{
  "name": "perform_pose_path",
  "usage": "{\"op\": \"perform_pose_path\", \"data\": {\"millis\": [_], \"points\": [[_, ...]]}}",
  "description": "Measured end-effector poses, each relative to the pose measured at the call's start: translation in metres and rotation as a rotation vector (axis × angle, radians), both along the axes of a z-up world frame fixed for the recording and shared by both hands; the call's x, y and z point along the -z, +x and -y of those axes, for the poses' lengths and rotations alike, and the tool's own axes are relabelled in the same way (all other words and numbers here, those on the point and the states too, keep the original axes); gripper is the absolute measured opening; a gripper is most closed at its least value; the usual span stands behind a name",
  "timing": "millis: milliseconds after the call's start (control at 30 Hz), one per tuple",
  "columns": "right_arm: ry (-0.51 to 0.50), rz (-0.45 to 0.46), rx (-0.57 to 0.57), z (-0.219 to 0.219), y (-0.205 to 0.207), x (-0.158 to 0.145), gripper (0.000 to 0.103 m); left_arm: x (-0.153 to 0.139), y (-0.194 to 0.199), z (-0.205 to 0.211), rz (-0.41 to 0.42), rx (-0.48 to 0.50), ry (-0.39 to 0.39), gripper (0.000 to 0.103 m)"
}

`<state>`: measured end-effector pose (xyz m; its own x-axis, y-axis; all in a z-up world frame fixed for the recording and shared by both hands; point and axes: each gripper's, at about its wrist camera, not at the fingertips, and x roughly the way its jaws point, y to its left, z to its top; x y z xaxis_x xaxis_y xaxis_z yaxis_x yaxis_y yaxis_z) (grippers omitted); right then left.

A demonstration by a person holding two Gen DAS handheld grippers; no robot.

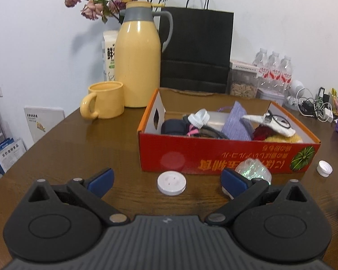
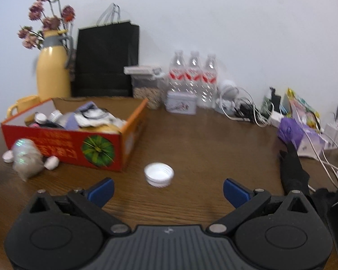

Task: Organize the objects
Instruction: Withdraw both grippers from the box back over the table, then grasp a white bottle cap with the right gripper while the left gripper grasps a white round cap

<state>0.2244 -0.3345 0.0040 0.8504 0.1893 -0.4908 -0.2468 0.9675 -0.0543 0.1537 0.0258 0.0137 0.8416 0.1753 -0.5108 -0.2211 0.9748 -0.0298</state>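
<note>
A red and orange cardboard box (image 1: 225,155) (image 2: 63,145) sits on the brown table, filled with several small items. In the left wrist view a flat white round lid (image 1: 171,183) lies on the table just ahead of my open left gripper (image 1: 166,183), between its blue pads. A shiny plastic bag (image 1: 254,171) (image 2: 27,155) rests against the box front by the right pad. A white bottle cap (image 1: 324,168) (image 2: 159,174) lies open side up, just ahead of my open right gripper (image 2: 167,190). Two more small white caps (image 2: 51,162) lie beside the bag.
Behind the box stand a yellow thermos jug (image 1: 137,60), a yellow mug (image 1: 106,103), a black paper bag (image 1: 196,49), a jar of nuts (image 1: 243,83) and three water bottles (image 2: 192,78). Cables and chargers (image 2: 243,108) and purple packs (image 2: 290,130) crowd the right. A dark gloved hand (image 2: 293,168) shows at right.
</note>
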Motion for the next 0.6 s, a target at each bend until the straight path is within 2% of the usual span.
{"op": "perform_pose_path", "data": {"millis": [333,433,500,600], "points": [[0.000,-0.089,-0.035,-0.004,0.066,0.013,0.100,0.008,0.012,0.004,-0.030,-0.038,-0.030,0.103],[0.010,-0.140,-0.037,-0.010,0.086,0.022,0.093,0.007,0.014,0.006,-0.034,-0.046,-0.025,0.103],[0.013,-0.160,-0.041,-0.013,0.095,0.028,0.092,0.006,0.016,0.007,-0.035,-0.052,-0.019,0.103],[0.027,-0.165,-0.061,-0.017,0.100,0.032,0.075,0.007,0.018,0.009,-0.038,-0.059,-0.021,0.103]]}}
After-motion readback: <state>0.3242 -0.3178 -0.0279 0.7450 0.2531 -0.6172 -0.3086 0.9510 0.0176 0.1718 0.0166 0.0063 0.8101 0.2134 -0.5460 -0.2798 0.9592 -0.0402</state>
